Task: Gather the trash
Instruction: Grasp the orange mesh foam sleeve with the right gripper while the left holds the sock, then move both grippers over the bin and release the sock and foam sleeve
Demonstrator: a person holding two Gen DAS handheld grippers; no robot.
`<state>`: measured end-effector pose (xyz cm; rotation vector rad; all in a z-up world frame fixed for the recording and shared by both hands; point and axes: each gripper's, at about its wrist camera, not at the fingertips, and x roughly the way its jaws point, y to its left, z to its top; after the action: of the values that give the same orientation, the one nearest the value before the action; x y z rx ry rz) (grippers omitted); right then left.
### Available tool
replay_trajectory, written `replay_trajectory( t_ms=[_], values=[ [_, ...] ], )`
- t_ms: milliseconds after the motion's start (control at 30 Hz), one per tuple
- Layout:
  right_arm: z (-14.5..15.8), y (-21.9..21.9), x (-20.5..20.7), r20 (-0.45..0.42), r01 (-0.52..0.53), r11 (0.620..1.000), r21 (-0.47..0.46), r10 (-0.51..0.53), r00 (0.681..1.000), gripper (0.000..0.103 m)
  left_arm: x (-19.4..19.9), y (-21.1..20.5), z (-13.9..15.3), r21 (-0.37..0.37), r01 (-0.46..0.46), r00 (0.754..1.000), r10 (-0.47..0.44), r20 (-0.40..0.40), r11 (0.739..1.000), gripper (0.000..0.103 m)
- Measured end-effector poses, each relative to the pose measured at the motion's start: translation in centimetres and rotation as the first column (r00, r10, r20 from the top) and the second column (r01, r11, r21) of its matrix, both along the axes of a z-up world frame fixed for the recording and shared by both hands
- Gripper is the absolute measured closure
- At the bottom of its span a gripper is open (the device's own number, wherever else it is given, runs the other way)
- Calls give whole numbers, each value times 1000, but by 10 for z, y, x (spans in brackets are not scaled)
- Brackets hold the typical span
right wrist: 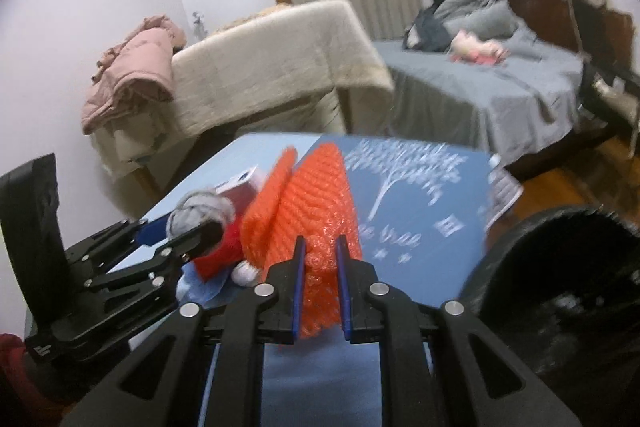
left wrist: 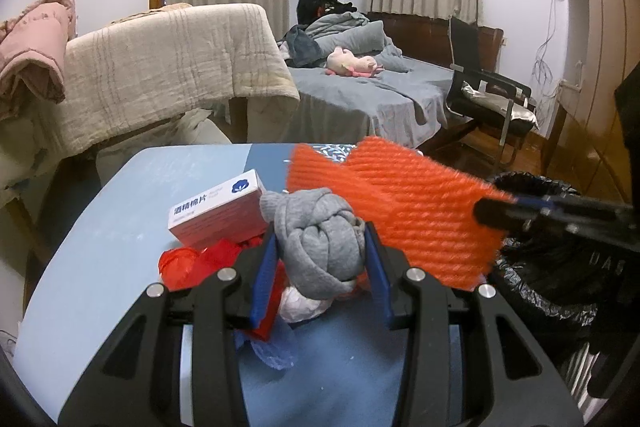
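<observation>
The right hand-held gripper (right wrist: 321, 267) pinches an orange mesh sheet (right wrist: 308, 211) lengthwise toward the table's (right wrist: 420, 219) far edge, while the left hand-held gripper (left wrist: 320, 259) clamps a knotted grey sock (left wrist: 320, 239).

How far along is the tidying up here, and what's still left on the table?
Nothing visibly binned yet; the black-lined bin's inside is too dark to tell. In hand: the right gripper is shut on the orange mesh, and the left gripper grips the knotted grey cloth. Left on the table: the small box, red plastic and crumpled bits.
</observation>
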<state>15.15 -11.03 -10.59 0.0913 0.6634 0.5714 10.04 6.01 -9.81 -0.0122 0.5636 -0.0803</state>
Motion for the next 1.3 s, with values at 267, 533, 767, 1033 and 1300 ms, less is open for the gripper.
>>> replay_trajectory(
  t_ms=[267, 533, 767, 1033, 1300],
  values=[
    [-19, 4, 5, -33, 52, 994, -97, -55, 998, 81, -1, 12, -6, 5, -31, 999, 31, -11, 999, 63],
    [-23, 4, 5, -43, 37, 994, -101, -41, 998, 87, -1, 23, 4, -1, -59, 998, 59, 13, 998, 63],
    [6, -16, 2, 28, 94, 994, -47, -93, 995, 88, -4, 16, 26, -15, -32, 998, 33, 57, 999, 63],
    [31, -51, -5, 76, 186, 982, -37, -183, 980, 88, 4, -19, 40, -34, 55, 995, -52, 84, 998, 63],
    [29, -108, -19, 69, 320, 946, -55, -316, 946, 88, 14, -79, 35, -45, 199, 978, -195, 73, 979, 63]
  ],
)
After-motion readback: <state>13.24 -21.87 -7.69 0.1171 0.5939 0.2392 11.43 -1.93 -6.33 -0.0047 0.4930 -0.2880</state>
